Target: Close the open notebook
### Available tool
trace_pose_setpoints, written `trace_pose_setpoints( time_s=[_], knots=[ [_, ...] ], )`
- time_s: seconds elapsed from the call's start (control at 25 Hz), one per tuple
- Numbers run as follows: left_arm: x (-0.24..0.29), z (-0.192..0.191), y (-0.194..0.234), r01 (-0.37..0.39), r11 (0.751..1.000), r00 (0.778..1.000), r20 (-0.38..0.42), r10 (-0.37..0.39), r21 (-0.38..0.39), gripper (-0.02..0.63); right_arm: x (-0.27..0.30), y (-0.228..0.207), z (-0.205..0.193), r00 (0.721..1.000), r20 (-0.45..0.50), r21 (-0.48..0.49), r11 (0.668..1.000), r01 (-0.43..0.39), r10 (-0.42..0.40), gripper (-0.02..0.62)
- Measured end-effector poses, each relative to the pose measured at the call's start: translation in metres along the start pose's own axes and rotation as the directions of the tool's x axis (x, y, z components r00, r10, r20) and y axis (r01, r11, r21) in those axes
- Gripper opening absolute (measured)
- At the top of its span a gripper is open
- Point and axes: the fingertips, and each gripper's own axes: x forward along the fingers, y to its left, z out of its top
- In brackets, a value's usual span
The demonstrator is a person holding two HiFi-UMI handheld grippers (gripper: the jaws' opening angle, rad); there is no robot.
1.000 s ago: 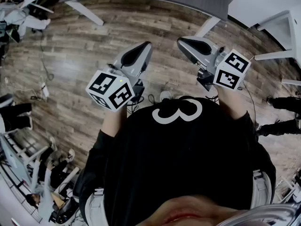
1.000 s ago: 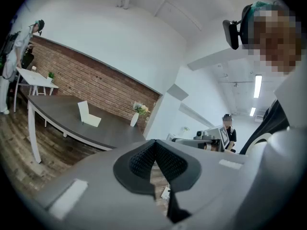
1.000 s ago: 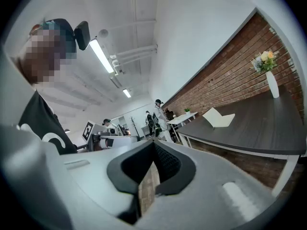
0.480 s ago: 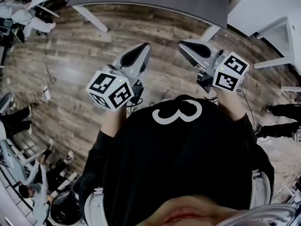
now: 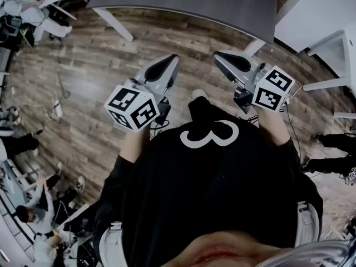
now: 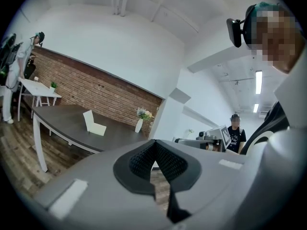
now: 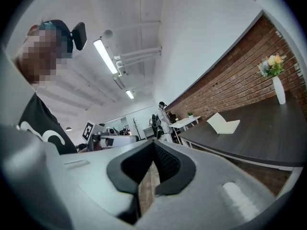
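The open notebook (image 6: 93,125) is white and stands propped open on a dark grey table (image 6: 62,119), well ahead of both grippers. The right gripper view has the notebook (image 7: 223,123) on the same table (image 7: 268,133). In the head view only the table's near edge (image 5: 222,4) shows, at the top. My left gripper (image 5: 169,61) and right gripper (image 5: 222,57) hover side by side over the wooden floor, short of the table. Each has its jaws pressed together with nothing between them, as both the left gripper (image 6: 154,142) and right gripper (image 7: 153,145) views show.
A white vase of flowers (image 6: 140,122) stands on the table beyond the notebook. White tables (image 5: 334,32) stand at the right. Other people (image 5: 33,15) and furniture crowd the left side, and cables (image 5: 55,88) lie on the floor. Table legs (image 5: 117,24) reach the floor ahead.
The table edge has come lower and nearer in the head view as the person steps forward; a shoe now shows between the grippers. Both grippers stay shut.
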Motion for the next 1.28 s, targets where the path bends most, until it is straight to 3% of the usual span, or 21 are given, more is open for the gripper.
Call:
trace_pose_setpoints(
  time_s=[0.4, 0.84, 1.0, 1.28],
  knots=[
    [0.039, 0.016, 0.065, -0.030, 1.000, 1.000, -0.005, 0.030, -0.010, 0.015, 0.053, -0.064, 0.022, 1.000, 0.001, 0.014, 0.999, -0.029, 0.029, 0.002],
    [0.138, 0.063, 0.187, -0.039, 0.997, 0.999, -0.020, 0.037, -0.068, 0.015, 0.140, -0.194, 0.069, 0.998, -0.038, 0.077, 0.996, -0.046, 0.049, 0.002],
    [0.180, 0.089, 0.225, -0.032, 0.998, 0.999, -0.031, 0.030, -0.050, 0.015, 0.169, -0.245, 0.092, 0.998, -0.029, 0.072, 0.996, -0.048, 0.050, 0.002],
    [0.204, 0.117, 0.271, -0.054, 0.998, 0.999, -0.001, 0.054, -0.025, 0.014, 0.199, -0.288, 0.120, 0.999, -0.005, 0.044, 0.998, -0.041, 0.041, 0.002]
  ],
)
